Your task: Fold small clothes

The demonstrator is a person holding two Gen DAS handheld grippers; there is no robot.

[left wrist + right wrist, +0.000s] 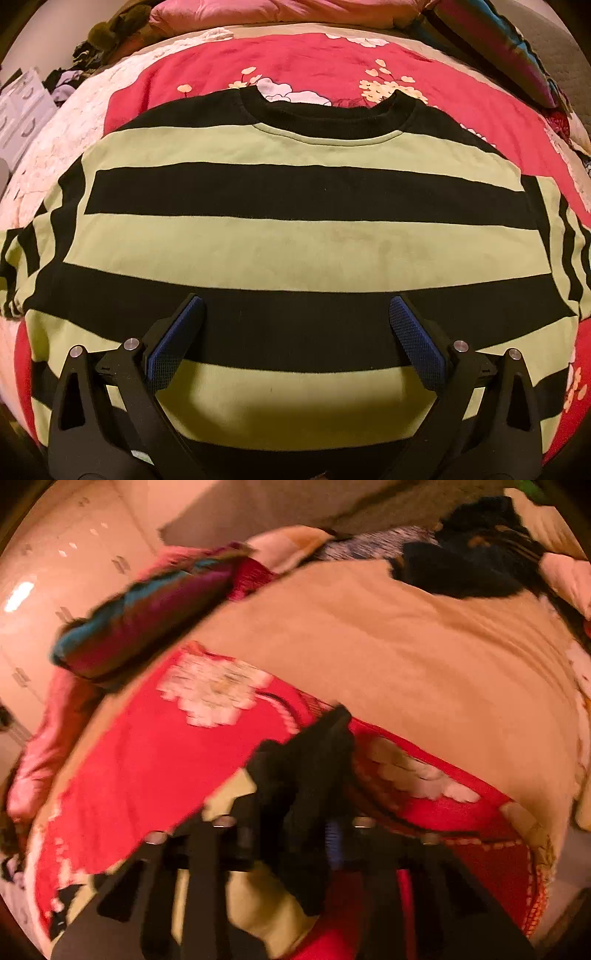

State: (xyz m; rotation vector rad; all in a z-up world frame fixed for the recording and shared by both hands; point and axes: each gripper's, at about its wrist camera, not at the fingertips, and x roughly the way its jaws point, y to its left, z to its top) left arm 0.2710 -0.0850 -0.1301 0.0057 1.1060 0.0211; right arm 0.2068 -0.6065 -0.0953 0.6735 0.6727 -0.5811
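We see a lime-green and black striped knit sweater (295, 236) lying flat, front up, on a bed covered by a red quilted bedspread with white and cream flower motifs (314, 62). In the left wrist view the black ribbed neckline (325, 116) points to the far side, the hem lies near, and both sleeves extend to the left and right edges of the view.

Left claw (295, 325): the jaws stand wide apart above the lower body of the sweater. Its blue textured pads (173, 343) are clear of each other and grip nothing; only flat fabric lies in the gap between them.

Right claw (295, 812): the view is blurred. The jaws are drawn nearly together on a bunched fold of the sweater's black fabric (306, 760), which rises between the fingers. A sliver of blue pad (334, 840) shows just to the right of that fold. Lime-green fabric (258, 897) hangs below and to the left of the claw.

Further items in the right wrist view: a plain tan blanket (406, 657) covers the far part of the bed; a teal and magenta striped cushion (147, 624) lies at far left; a dark heap of clothing (472, 561) sits at far right. Pale cabinet doors (66, 561) stand beyond the bed at left.
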